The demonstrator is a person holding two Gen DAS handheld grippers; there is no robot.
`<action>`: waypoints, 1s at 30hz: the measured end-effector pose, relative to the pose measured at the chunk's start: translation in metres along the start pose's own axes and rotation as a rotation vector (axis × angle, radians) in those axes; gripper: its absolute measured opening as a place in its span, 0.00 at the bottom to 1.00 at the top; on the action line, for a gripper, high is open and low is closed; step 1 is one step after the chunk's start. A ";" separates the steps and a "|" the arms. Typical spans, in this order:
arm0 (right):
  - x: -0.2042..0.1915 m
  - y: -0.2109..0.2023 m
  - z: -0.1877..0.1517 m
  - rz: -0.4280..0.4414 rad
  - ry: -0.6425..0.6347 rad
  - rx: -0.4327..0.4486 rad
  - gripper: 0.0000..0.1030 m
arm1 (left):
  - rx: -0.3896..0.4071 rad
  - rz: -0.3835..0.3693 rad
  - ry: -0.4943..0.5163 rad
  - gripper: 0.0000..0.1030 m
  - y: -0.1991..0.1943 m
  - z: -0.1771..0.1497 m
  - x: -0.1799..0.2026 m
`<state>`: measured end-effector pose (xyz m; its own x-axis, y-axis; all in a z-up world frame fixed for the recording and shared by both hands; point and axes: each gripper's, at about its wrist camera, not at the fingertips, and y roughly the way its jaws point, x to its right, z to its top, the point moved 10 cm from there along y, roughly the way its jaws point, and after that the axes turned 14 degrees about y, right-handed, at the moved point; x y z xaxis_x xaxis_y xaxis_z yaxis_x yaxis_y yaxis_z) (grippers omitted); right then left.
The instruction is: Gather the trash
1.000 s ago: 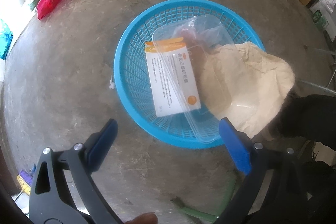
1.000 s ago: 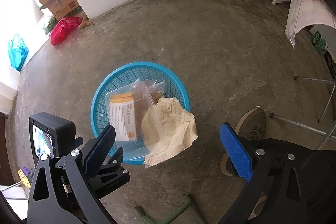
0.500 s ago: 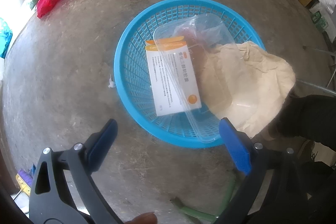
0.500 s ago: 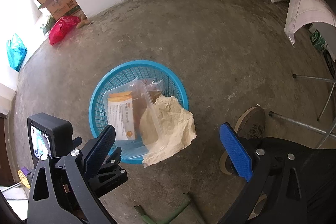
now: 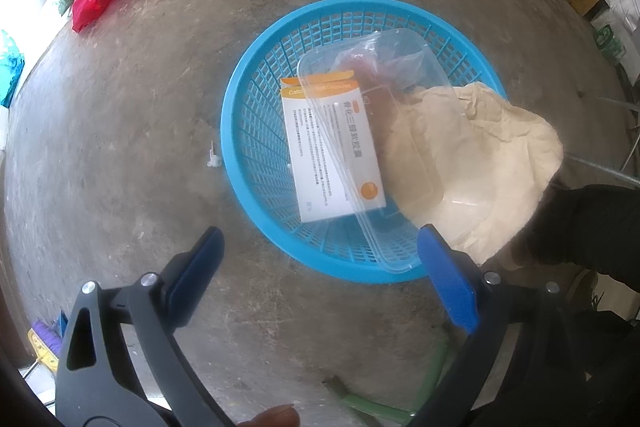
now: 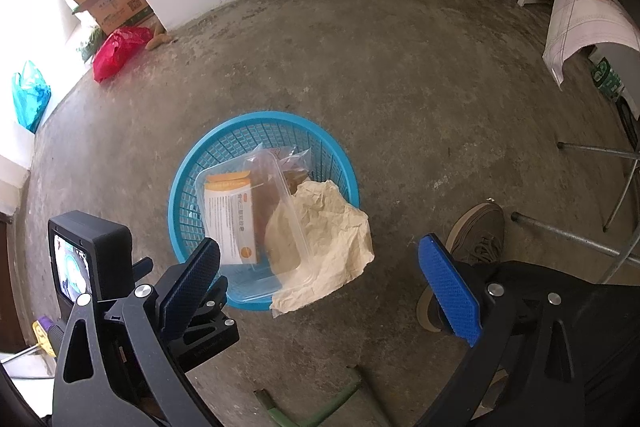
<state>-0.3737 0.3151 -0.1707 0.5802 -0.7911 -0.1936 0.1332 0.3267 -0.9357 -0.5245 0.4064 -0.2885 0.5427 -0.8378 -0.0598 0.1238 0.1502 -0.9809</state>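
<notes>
A round blue plastic basket (image 5: 256,131) (image 6: 188,195) stands on the concrete floor. In it lie a white and orange box (image 5: 320,155) (image 6: 232,223), a clear plastic tray (image 5: 404,147) (image 6: 284,211) and crumpled beige paper (image 5: 480,163) (image 6: 328,243) that hangs over the right rim. A clear wrapper (image 5: 384,63) lies under the tray. My left gripper (image 5: 320,279) is open and empty just above the basket's near rim. My right gripper (image 6: 320,287) is open and empty, higher up and farther back.
A small white scrap (image 5: 213,159) lies on the floor left of the basket. A red bag (image 6: 118,53), cardboard boxes (image 6: 114,3) and a teal bag (image 6: 30,99) are at the far left. A shoe (image 6: 476,239), metal legs (image 6: 576,235) and a green rod (image 6: 312,411) are close by.
Both views have shifted only slightly; the basket sits a little lower left in the right wrist view. Both grippers stay open and the trash has not moved.
</notes>
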 end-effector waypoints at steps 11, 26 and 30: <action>0.000 0.001 0.000 -0.001 0.000 -0.001 0.94 | 0.000 0.001 -0.006 0.90 0.000 0.000 -0.001; -0.001 0.001 -0.001 -0.001 -0.002 -0.001 0.94 | 0.000 -0.005 -0.007 0.90 -0.001 0.000 0.000; -0.001 0.001 0.000 -0.002 -0.001 -0.001 0.94 | 0.000 -0.005 -0.008 0.90 -0.001 0.000 0.000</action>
<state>-0.3742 0.3161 -0.1721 0.5807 -0.7913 -0.1912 0.1338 0.3245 -0.9364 -0.5248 0.4064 -0.2872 0.5486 -0.8344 -0.0534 0.1266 0.1461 -0.9811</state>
